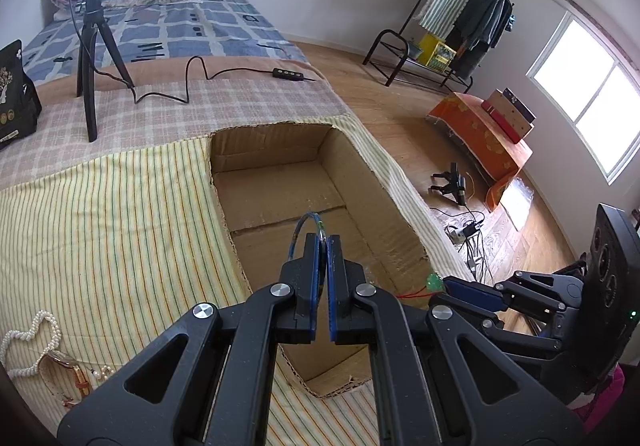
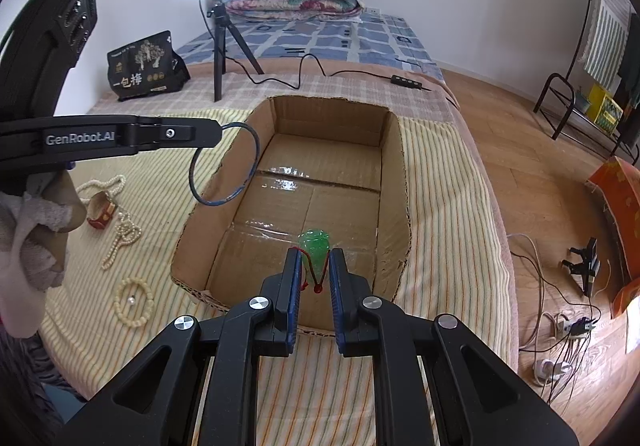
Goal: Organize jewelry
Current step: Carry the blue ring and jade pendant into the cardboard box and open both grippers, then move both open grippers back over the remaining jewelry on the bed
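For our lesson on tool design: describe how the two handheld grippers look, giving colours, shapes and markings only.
Both are matte black plastic. The left gripper and right gripper each have angular linkage arms with triangular cut-outs, round silver pivot pins, and flat jaws faced with blue pads. Seen side-on from the right wrist, the left one bears white "GenRobot.AI" lettering. Its boxy black housing has round ports.

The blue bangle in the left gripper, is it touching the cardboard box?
Apart. In the right wrist view the blue bangle hangs from the left gripper, and the striped cloth shows beneath its lowest edge, clear of the cardboard box rim.

"GenRobot.AI" on left hand-held gripper (image 2: 216,132), "一包棒" on black bag (image 2: 146,64)
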